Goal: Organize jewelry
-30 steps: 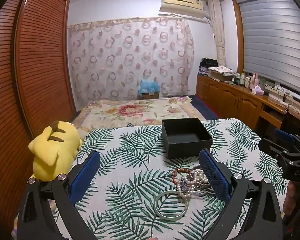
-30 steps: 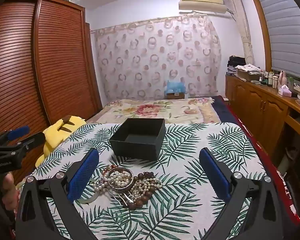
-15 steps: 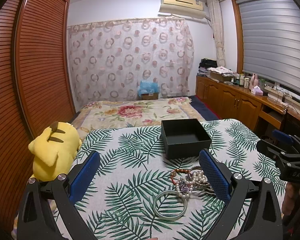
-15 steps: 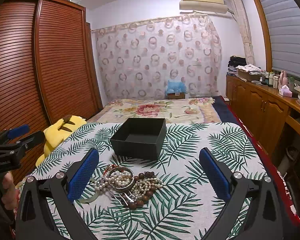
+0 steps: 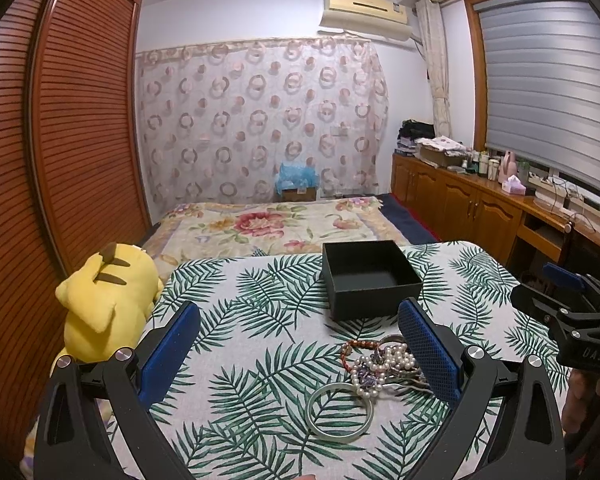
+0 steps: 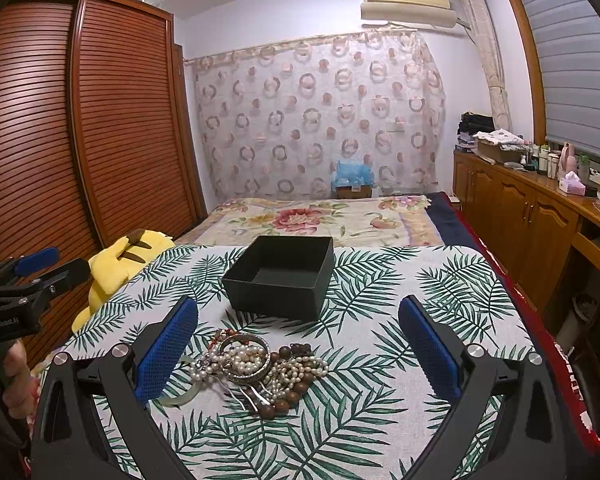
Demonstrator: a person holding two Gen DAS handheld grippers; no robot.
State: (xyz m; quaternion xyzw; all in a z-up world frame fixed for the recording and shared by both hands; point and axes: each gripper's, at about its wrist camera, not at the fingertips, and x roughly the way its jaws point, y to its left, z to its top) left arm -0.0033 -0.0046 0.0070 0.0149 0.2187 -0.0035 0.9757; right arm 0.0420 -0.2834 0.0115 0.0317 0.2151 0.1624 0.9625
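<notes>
A pile of jewelry [image 6: 256, 368] lies on the leaf-print tablecloth: pearl strands, brown bead strands, a metal bangle. It also shows in the left wrist view [image 5: 384, 364], with a pale green bangle [image 5: 338, 411] lying in front of it. An open, empty black box [image 6: 280, 280] stands just behind the pile; it also shows in the left wrist view [image 5: 370, 278]. My left gripper [image 5: 300, 356] is open and empty above the cloth, left of the pile. My right gripper [image 6: 298, 350] is open and empty, with the pile between its fingers but below them.
A yellow plush toy [image 5: 108, 300] sits at the table's left edge. A bed with a floral cover [image 6: 320, 218] lies behind the table. A wooden wardrobe [image 6: 80, 128] stands on the left and wooden cabinets [image 6: 540, 220] on the right.
Both views have shifted only slightly; the box and jewelry sit a little nearer and lower. Both grippers stay open and nothing has been picked up.
</notes>
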